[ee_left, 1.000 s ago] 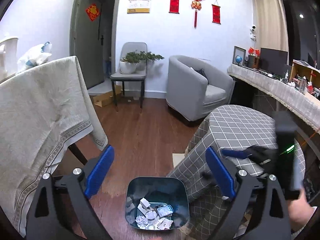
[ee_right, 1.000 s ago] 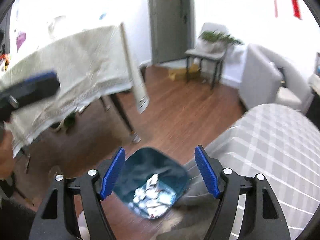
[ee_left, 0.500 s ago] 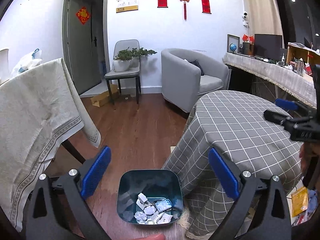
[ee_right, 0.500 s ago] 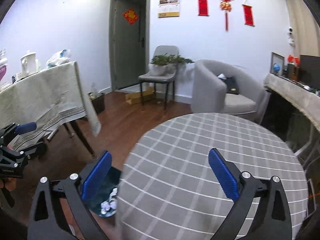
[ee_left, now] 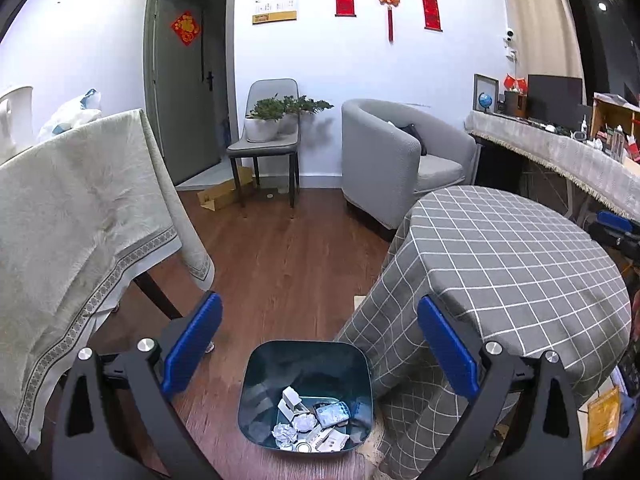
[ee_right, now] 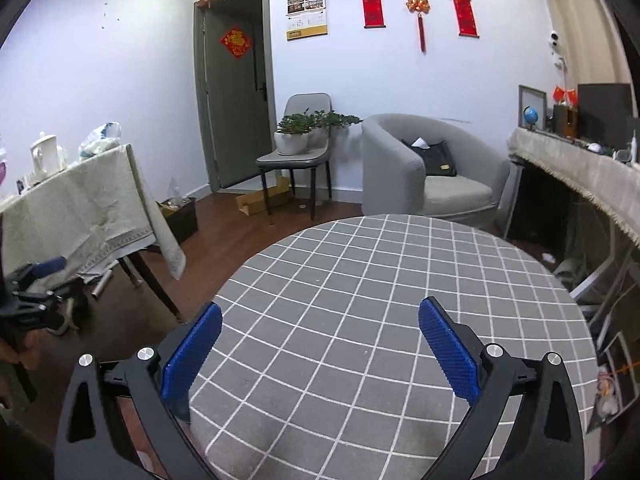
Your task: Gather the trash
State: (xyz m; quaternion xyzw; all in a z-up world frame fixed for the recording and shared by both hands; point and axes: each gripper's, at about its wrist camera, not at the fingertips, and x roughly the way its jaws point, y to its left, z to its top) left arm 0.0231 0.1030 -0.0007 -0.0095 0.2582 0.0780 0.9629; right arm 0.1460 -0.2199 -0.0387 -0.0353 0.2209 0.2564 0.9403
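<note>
We hold the left gripper spread wide and empty above the dark teal square plastic bin, which stands on the brown wooden floor just beside the draped edge of the round table under its grey white-checked cloth. The trash lies at the bottom of that bin: crumpled white paper balls, a small white carton and flat wrappers. Our right gripper hangs over the same tabletop, its blue pads also far apart with nothing between them. The part of the cloth we can see from either wrist carries no litter.

We judge the collecting largely done, and the step in hand to be a last sweep for strays. To do it well, we should pan the right gripper slowly across the tabletop and along its far rim, which the fisheye bends, and look to the floor near the table skirt, where scraps could hide against the hem. Anything found is best taken by an edge with the pads squarely closed, then carried low over the bin mouth before letting go, so light paper does not drift aside. The left gripper can wait near the bin, clear of the tablecloth's folds.
</note>
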